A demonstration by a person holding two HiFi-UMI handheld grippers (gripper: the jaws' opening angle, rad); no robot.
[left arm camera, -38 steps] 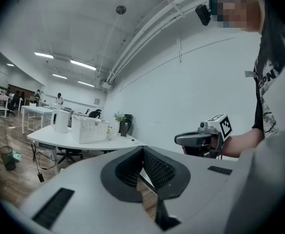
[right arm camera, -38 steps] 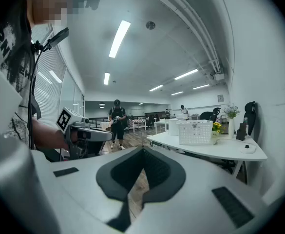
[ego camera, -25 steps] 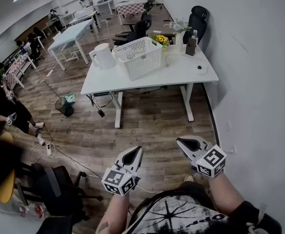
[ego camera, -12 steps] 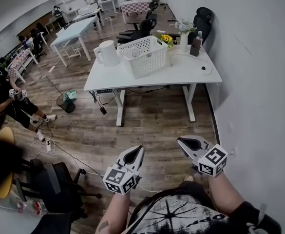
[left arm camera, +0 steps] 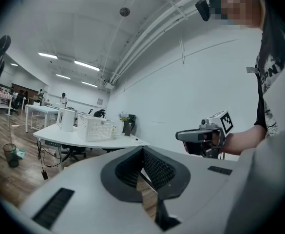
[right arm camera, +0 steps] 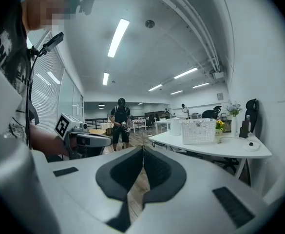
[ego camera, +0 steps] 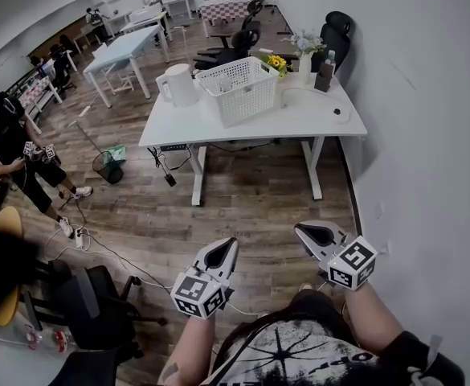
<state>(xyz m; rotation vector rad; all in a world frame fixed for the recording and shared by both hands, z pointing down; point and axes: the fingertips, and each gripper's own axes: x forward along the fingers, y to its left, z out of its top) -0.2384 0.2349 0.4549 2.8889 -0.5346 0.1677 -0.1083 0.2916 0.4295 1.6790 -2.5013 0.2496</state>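
My left gripper (ego camera: 224, 248) and right gripper (ego camera: 306, 234) hang side by side over the wooden floor (ego camera: 251, 207), held close to the person's body. Both are shut with nothing between the jaws. In the left gripper view the left gripper (left arm camera: 143, 152) has its jaws pressed together, and the right gripper (left arm camera: 197, 136) shows beside it. From the right gripper view the right gripper (right arm camera: 142, 151) is likewise closed, with the left gripper (right arm camera: 86, 140) at its left. A white table (ego camera: 323, 119) stands ahead, carrying a white basket (ego camera: 239, 89), a white kettle (ego camera: 176, 85) and yellow flowers (ego camera: 277, 61).
A white wall (ego camera: 427, 111) runs along the right. A black office chair (ego camera: 86, 312) sits at the lower left, with cables on the floor. A person (ego camera: 14, 147) in black stands at the left holding grippers. More tables and chairs fill the back of the room.
The person in black has come into view at the left. Both grippers stay shut and nearly still; the head view has shifted slightly toward the table.
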